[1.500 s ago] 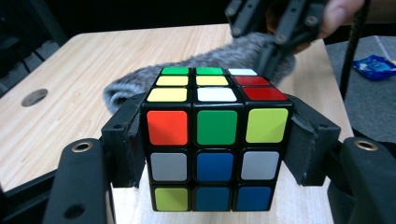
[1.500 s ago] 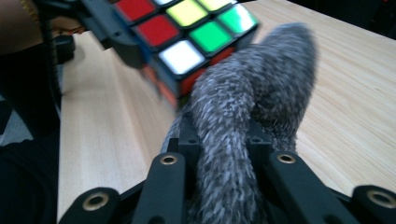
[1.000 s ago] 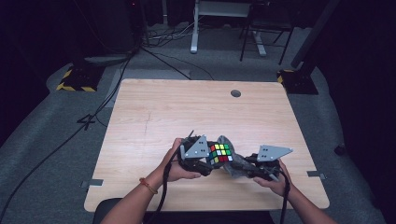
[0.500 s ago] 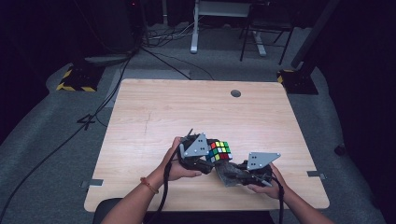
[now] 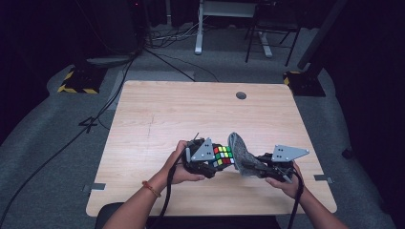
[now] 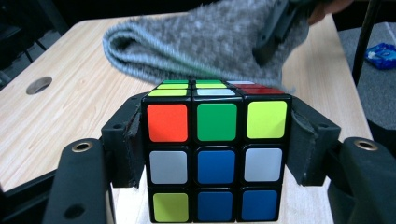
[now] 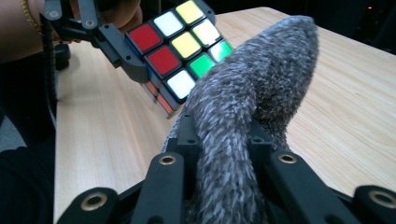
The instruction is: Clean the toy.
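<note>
Near front edge of tabletop (image 5: 157,119): cube (image 5: 223,155), cloth (image 5: 240,152)
Left gripper (image 6: 215,163): fingers clenched on rigid, slick cube's side faces
Right gripper (image 7: 224,154): fingers pinch soft, limp cloth's bunched middle

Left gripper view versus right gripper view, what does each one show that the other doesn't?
Left gripper view: the cube's face with an orange, green, yellow top row, plus a round hole in the table. Right gripper view: the grey cloth clamped in the right gripper and a face with red, white and yellow squares. Both share the cube, the cloth and the wooden table.
</note>
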Motion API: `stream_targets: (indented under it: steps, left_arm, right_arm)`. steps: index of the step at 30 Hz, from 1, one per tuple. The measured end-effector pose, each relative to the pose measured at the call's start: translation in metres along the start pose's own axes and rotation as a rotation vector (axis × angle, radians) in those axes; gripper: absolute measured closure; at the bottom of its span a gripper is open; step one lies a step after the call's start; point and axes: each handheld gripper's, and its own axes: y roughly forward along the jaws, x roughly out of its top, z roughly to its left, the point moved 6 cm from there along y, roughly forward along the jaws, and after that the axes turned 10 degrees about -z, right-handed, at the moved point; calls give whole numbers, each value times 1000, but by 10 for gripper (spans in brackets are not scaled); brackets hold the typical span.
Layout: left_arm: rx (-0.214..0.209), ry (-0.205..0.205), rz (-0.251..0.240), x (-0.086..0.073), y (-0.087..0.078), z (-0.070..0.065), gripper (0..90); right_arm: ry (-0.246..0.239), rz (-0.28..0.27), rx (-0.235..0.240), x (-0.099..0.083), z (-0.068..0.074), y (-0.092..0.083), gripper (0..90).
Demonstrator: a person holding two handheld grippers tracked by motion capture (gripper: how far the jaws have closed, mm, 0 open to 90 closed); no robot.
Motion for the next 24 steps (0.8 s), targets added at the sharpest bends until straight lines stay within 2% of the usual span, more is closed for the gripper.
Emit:
stream_targets:
  steps: [3,7,12,18,24]
  left_arm:
    - [8,2,15,-4,0,2,334]
    - [27,-20,31,-12,-3,9,334]
    - [44,-45,66,-25,-7,17,334]
    - [58,-89,108,-43,-12,25,334]
    - [58,-77,171,-55,-11,24,333]
  right_arm:
    - [-12,34,-16,-3,-3,0,745]
    - [-19,87,-45,-11,-11,1,741]
    - [9,187,-70,-27,-24,1,736]
    - [39,250,-80,-42,-35,-1,728]
    - [49,290,-72,-49,-37,1,715]
